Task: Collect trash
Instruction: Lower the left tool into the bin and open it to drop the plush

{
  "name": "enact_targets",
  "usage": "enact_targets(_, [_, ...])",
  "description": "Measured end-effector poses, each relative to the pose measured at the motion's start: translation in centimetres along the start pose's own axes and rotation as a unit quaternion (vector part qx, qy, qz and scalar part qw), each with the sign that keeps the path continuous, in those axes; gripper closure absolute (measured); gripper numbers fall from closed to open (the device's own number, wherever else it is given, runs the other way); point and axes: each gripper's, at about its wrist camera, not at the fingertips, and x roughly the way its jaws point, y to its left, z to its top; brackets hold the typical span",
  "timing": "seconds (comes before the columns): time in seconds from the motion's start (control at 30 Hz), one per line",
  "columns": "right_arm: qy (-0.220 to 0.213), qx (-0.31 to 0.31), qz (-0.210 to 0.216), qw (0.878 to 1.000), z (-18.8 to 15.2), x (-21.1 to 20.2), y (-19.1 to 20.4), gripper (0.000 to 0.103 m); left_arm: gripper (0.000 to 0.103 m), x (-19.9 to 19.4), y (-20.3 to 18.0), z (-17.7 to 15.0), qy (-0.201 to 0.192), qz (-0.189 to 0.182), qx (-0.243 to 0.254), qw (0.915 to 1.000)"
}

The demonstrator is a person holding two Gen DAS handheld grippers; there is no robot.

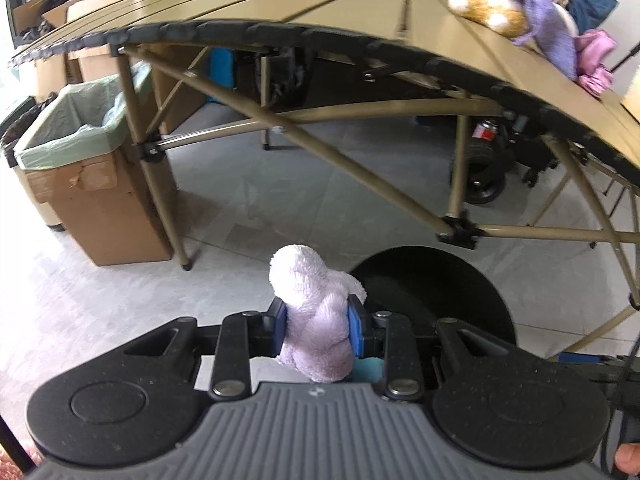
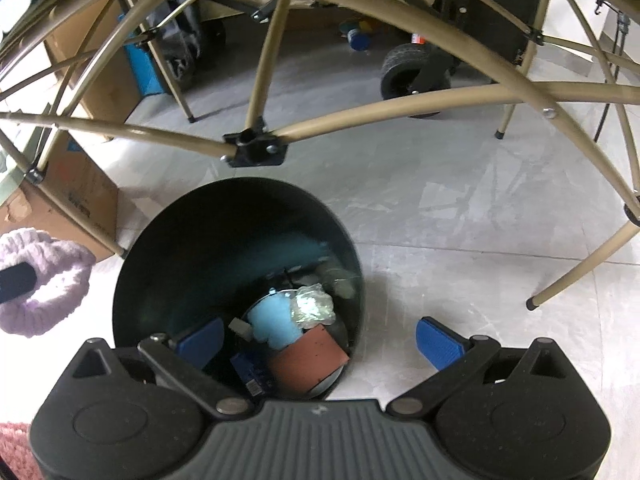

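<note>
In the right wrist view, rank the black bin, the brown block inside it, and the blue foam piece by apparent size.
1. black bin, clearly largest.
2. brown block.
3. blue foam piece, close to the block; partly covered, so unsure.

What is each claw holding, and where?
Left claw pinches the fluffy lilac cloth around its middle. Right claw is open, holding nothing.
</note>
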Motion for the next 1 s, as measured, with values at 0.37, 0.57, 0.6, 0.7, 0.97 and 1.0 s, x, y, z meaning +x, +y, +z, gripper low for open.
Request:
enact_targets(0.37, [-0.028, 0.034, -0.024, 0.999, 0.3, -1.9, -3.5, 0.000, 0.072, 0.9, -4.6, -0.9, 0.023, -0.031, 0.038, 0.9985])
enact_targets(0.57, [-0.043, 0.055, -0.036, 0.997, 0.5, -3.3, -5.8, 0.000, 0.072, 1.9, -6.5, -1.5, 0.041, -0.039, 0.050, 0.9971])
enact_targets(0.6, [-0.046, 0.057, -0.039, 0.997, 0.6, -3.4, -6.0, 0.000, 0.072, 2.1, -6.8, -1.6, 0.045, -0.039, 0.053, 0.9968])
enact_targets(0.7, [-0.055, 0.065, -0.045, 0.995, 0.8, -4.0, -6.7, 0.000, 0.072, 2.8, -7.7, -2.1, 0.063, -0.037, 0.060, 0.9955])
enact_targets(0.97, [-0.068, 0.081, -0.050, 0.993, 0.9, -4.8, -8.0, 0.000, 0.072, 4.2, -9.3, -2.7, 0.083, -0.034, 0.065, 0.9939])
enact_targets(1.0, [-0.068, 0.083, -0.051, 0.993, 0.9, -4.9, -8.0, 0.000, 0.072, 4.5, -9.5, -2.8, 0.086, -0.032, 0.064, 0.9937])
